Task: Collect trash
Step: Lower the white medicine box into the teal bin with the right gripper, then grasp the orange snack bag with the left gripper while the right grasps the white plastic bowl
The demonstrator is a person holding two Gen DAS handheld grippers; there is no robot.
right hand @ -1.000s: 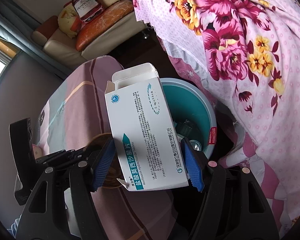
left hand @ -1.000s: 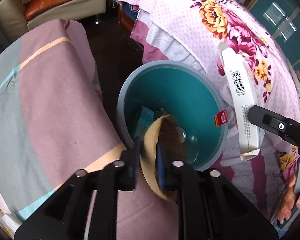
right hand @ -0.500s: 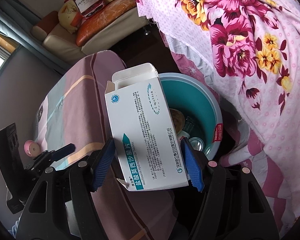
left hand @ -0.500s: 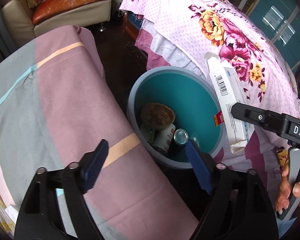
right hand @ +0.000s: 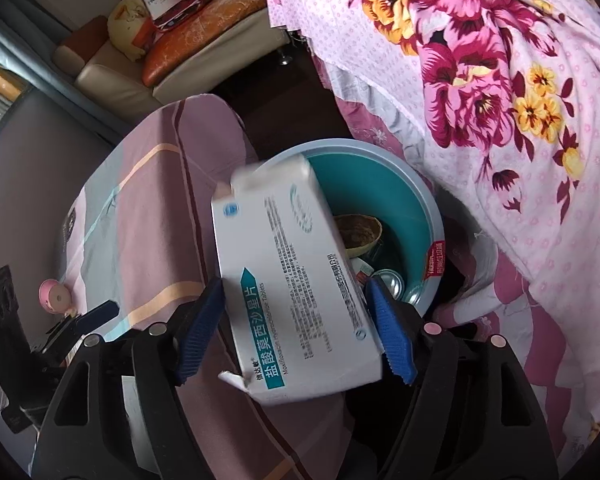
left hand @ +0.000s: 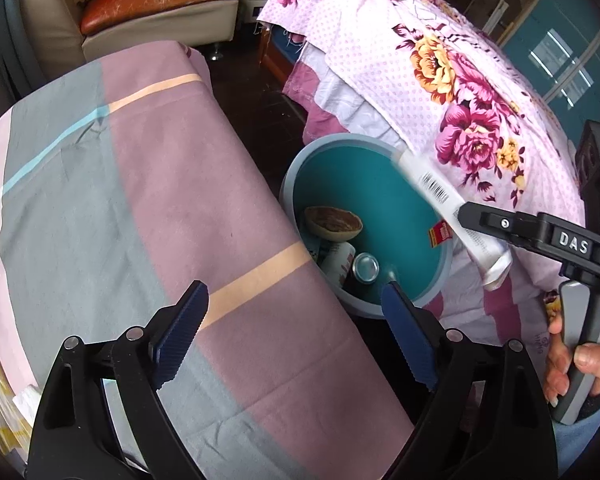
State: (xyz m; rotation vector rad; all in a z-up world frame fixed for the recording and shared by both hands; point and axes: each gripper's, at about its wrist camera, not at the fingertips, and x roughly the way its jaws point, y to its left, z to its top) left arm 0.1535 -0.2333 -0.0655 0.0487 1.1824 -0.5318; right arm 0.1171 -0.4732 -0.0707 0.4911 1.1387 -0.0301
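Note:
A teal bin [left hand: 384, 184] with a grey rim stands on the floor between two beds; it also shows in the right wrist view [right hand: 380, 184]. Inside lie a brown bowl-shaped shell [left hand: 333, 222], a can [left hand: 366, 267] and other scraps. My left gripper [left hand: 296, 320] is open and empty over the striped bed edge, left of the bin. My right gripper [right hand: 296, 320] has a white medicine box [right hand: 296, 280] between its blue pads; the box is tilted and blurred above the bin rim. The box also shows in the left wrist view [left hand: 440, 196].
A striped pink-grey bed [left hand: 120, 200] lies left of the bin, a floral pink quilt [left hand: 460, 100] right of it. A sofa [left hand: 152, 4] with cushions stands at the back. A small pink object [right hand: 54, 296] sits on the striped bed. Dark floor lies between the beds.
My left gripper let the brown shell drop into the bin, opened and drew back. The medicine box has tilted toward the bin and looks looser between the right pads.

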